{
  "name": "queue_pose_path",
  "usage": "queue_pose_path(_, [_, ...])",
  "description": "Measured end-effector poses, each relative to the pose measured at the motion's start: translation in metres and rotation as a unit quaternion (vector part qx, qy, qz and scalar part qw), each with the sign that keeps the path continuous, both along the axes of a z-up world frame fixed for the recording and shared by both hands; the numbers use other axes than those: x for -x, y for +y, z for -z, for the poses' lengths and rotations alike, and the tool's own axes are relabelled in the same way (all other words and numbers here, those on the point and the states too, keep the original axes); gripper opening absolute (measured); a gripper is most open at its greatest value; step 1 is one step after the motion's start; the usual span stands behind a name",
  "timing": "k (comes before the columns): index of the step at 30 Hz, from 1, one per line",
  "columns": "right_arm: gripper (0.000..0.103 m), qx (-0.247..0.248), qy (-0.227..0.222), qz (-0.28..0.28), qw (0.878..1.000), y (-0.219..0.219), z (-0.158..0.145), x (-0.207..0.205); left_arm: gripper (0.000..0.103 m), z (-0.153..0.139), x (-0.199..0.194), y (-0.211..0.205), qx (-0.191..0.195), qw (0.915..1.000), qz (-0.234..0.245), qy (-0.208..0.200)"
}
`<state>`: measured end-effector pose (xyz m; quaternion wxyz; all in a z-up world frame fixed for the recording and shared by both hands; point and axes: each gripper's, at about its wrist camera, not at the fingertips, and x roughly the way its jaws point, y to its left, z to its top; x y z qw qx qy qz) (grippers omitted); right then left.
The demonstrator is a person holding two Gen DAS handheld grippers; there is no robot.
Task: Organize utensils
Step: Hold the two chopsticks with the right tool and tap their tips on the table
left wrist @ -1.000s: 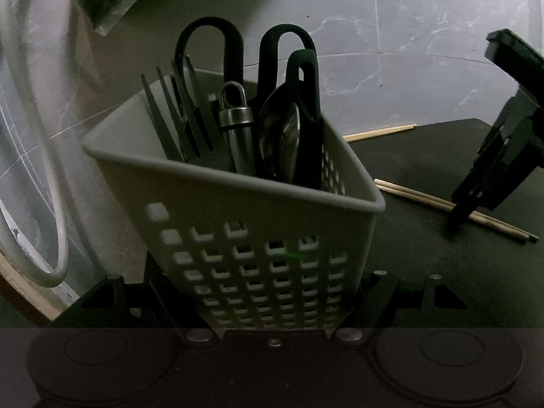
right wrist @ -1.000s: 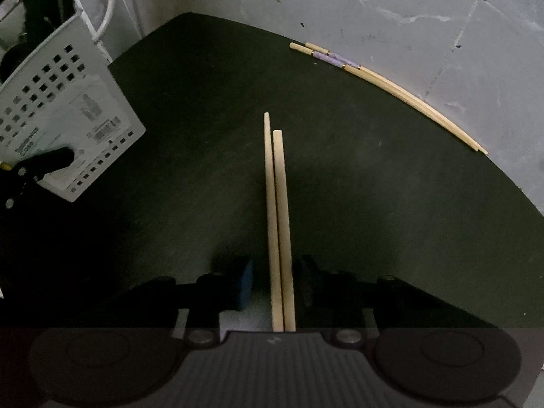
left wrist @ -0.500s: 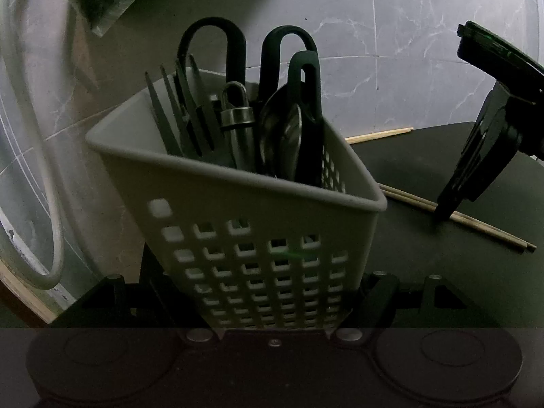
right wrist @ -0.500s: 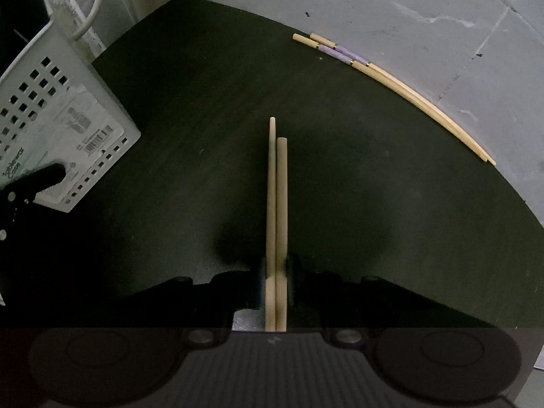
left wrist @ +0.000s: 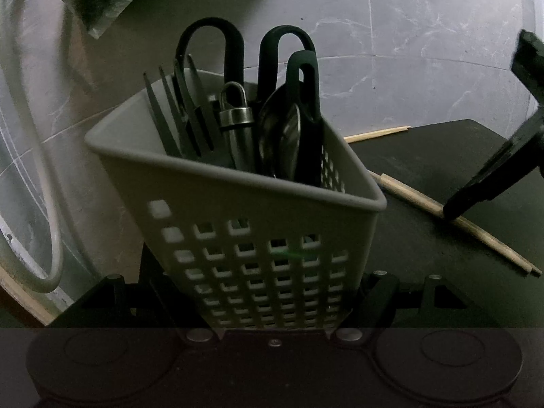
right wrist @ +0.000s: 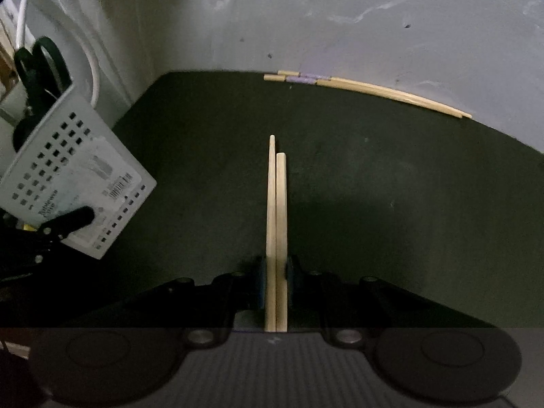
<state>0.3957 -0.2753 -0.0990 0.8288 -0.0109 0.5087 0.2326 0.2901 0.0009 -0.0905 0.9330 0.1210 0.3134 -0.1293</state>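
Right wrist view: right tool [right wrist: 275, 268] pinches chopsticks [right wrist: 276, 204], their near ends hidden under it.

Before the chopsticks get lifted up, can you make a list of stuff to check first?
1. Right gripper closed on the pair of chopsticks: ok, pads press both sides.
2. Both sticks caught: ok, they lie side by side between the pads.
3. Sticks lined up evenly: not ok, one tip reaches farther than the other.
4. Left gripper holding the white basket: ok, basket sits tilted between its fingers.
5. Room in the basket: cannot tell; forks, spoon and black handles already crowd it.
6. Second pair of chopsticks out of the way: ok, it lies apart at the black mat's far edge.
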Motion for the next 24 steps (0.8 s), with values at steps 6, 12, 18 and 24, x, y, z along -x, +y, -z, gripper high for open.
queue_pose_path(6, [0.000,-0.030,-0.019,0.026,0.999,-0.008,0.003,0.015,0.078,0.000,-0.001,0.001,-0.001,1.0000,0.003,0.001])
queue_pose_path(12, [0.021,-0.045,0.006,0.049,0.998,-0.008,0.004,0.014,0.078,0.000,-0.001,0.001,-0.001,1.0000,0.002,0.002])
queue_pose_path(18, [0.048,-0.050,0.015,0.051,0.997,0.008,0.001,0.012,0.078,0.000,-0.001,0.001,-0.001,1.0000,0.003,0.001])
queue_pose_path(24, [0.026,0.059,-0.013,0.015,0.998,0.048,-0.002,0.015,0.078,0.000,-0.001,0.002,-0.001,1.0000,0.003,0.001])
